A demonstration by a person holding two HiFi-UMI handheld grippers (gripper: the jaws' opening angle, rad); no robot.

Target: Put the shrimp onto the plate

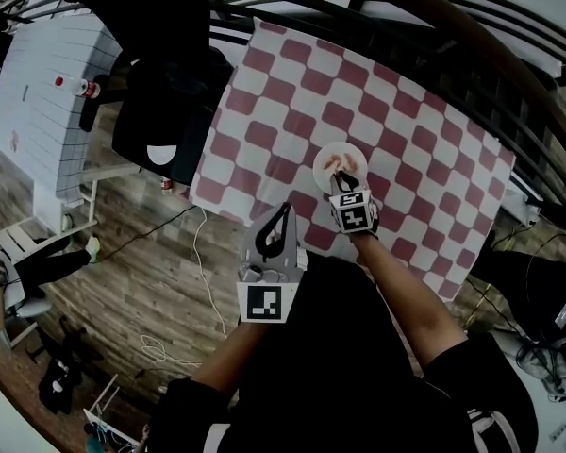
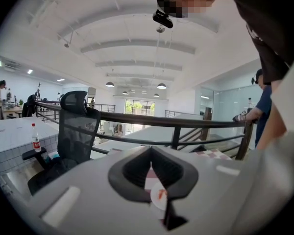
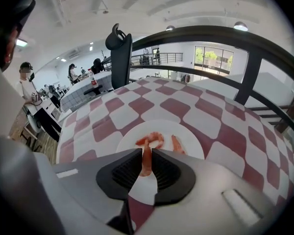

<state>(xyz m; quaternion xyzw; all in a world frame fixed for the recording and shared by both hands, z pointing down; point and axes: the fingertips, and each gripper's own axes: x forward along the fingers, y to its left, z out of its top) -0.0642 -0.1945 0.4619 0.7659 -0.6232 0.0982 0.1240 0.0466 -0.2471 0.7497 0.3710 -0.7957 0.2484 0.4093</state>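
Note:
A small white plate (image 1: pixel 323 161) rests on the red-and-white checked tablecloth; in the right gripper view the plate (image 3: pixel 188 140) holds two orange shrimp (image 3: pixel 157 140). My right gripper (image 1: pixel 342 180) hovers at the plate's near edge, and the right gripper (image 3: pixel 147 155) is shut on a third shrimp (image 3: pixel 146 163), held upright between the pads over the plate. My left gripper (image 1: pixel 281 217) is raised near the table's front edge, away from the plate. The left gripper (image 2: pixel 151 162) has its jaws together with nothing in them; the plate (image 2: pixel 157 198) shows far below through them.
The checked table (image 1: pixel 424 149) is bordered by a dark curved railing (image 1: pixel 434 17) at the back. A black office chair (image 1: pixel 165 111) stands at the table's left, beside a white tiled counter (image 1: pixel 47 92) with a bottle (image 1: pixel 77 86). Cables lie on the wooden floor.

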